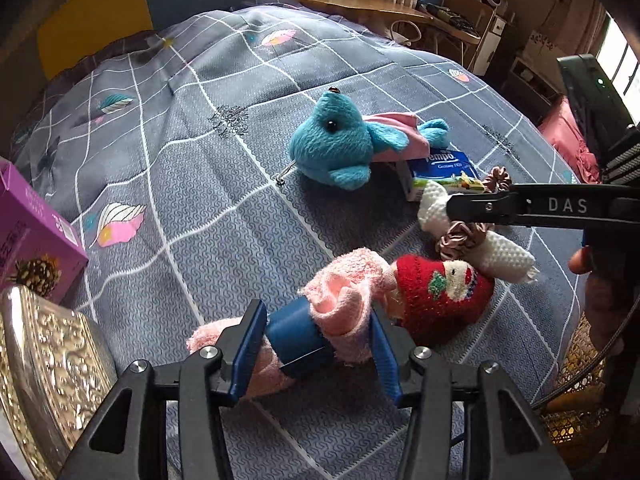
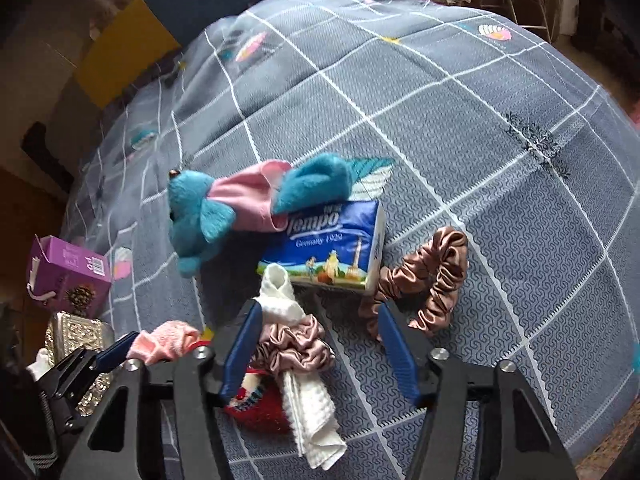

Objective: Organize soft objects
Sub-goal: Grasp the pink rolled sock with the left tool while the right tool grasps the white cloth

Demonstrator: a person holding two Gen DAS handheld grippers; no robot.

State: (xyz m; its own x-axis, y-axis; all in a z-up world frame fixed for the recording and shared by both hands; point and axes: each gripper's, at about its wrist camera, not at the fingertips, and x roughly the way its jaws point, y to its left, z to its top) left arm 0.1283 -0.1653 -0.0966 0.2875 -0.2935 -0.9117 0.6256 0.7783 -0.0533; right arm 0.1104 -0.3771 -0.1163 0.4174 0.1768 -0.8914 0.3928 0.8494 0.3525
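On a bed (image 1: 208, 184) spread with a grey checked quilt, soft things are being sorted one at a time. At the far left edge a purple box (image 1: 36, 236) and an embossed metal tin (image 1: 52, 364) are sitting side by side, likely the places where the items are headed. Moving rightward, the left gripper (image 1: 320, 344) is closing on a pink fuzzy sock (image 1: 344, 300) with a blue band, its jaws narrowed onto the fabric, though whether the sock is lifted clear of the quilt cannot be told. Touching it lies a red knit sock (image 1: 440, 296), and beyond that a white waffle cloth (image 2: 308, 412) threaded through a pink satin scrunchie (image 2: 292, 344). Farther back a blue plush toy (image 1: 332, 144) in a pink wrap is resting against a Tempo tissue pack (image 2: 332, 248). The right gripper (image 2: 320, 348) is hovering with jaws spread wide, holding nothing, over the cloth bundle, with a brown scrunchie (image 2: 428, 280) just beside its right finger. The next move seems to call for carrying the pink sock left, while the right gripper is lowering and pinching the cloth without snagging the scrunchie.
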